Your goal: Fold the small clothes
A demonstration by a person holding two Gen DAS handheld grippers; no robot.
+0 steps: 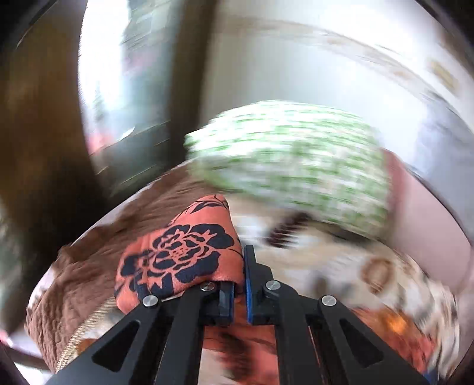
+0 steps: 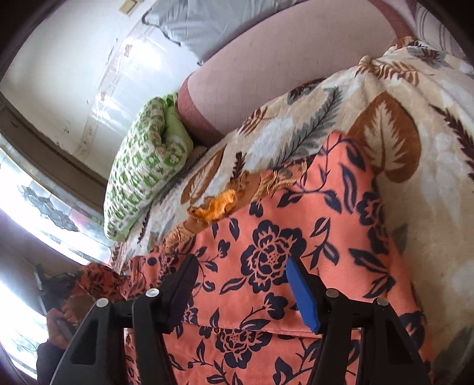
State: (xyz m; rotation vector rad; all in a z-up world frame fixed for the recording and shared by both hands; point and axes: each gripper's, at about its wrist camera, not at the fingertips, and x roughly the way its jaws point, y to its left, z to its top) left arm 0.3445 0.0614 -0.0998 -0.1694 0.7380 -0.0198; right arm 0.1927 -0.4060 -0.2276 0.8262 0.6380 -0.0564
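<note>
An orange garment with dark blue flowers (image 2: pixel 281 237) lies spread on a leaf-patterned blanket (image 2: pixel 414 148). My right gripper (image 2: pixel 241 274) is open just above it, one finger on each side of a large printed flower. In the left wrist view my left gripper (image 1: pixel 237 266) is shut on a bunched fold of the same orange garment (image 1: pixel 177 254), which drapes over its left finger. That view is motion-blurred. An orange-gold embroidered trim (image 2: pixel 219 207) shows at the garment's far edge.
A green-and-white patterned pillow (image 2: pixel 142 177) lies at the bed's far side, also in the left wrist view (image 1: pixel 290 165). A pink sheet (image 2: pixel 281 59) and a grey pillow (image 2: pixel 207 23) lie beyond. A brown textured cloth (image 1: pixel 89 266) lies left. A window (image 2: pixel 29 192) is left.
</note>
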